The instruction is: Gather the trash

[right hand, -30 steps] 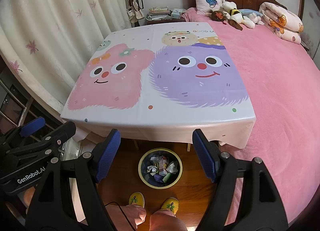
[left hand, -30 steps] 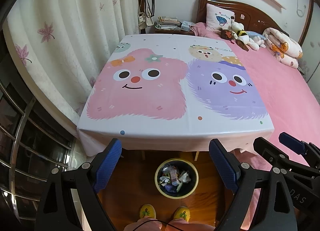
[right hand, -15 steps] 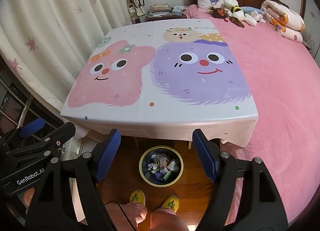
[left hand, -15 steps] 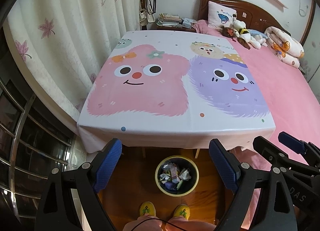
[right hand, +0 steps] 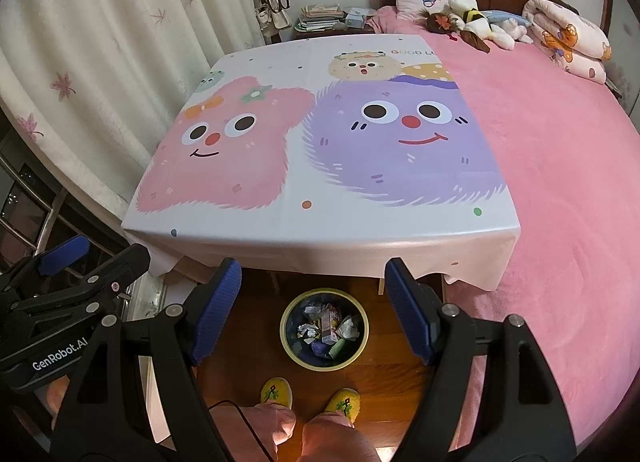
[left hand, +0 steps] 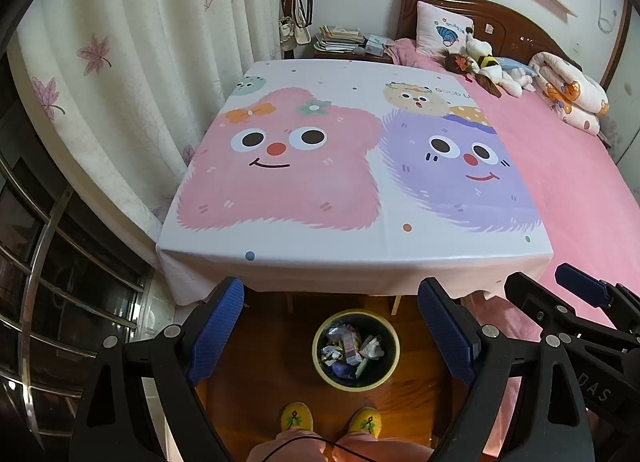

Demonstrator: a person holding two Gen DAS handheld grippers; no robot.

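White lettering reading "GenRobot.AI" stood on the black body of the left gripper, seen at the lower left of the right wrist view. On the black arm of the right gripper, in the left wrist view, only the letters "DAS" could be made out, the rest being cut off at the frame's edge. The cartoon tablecloth on the desk bore pale orange print near its far right corner, reading "GOOD LU" before the pink bed cover hid the remainder. Nothing else was legible.
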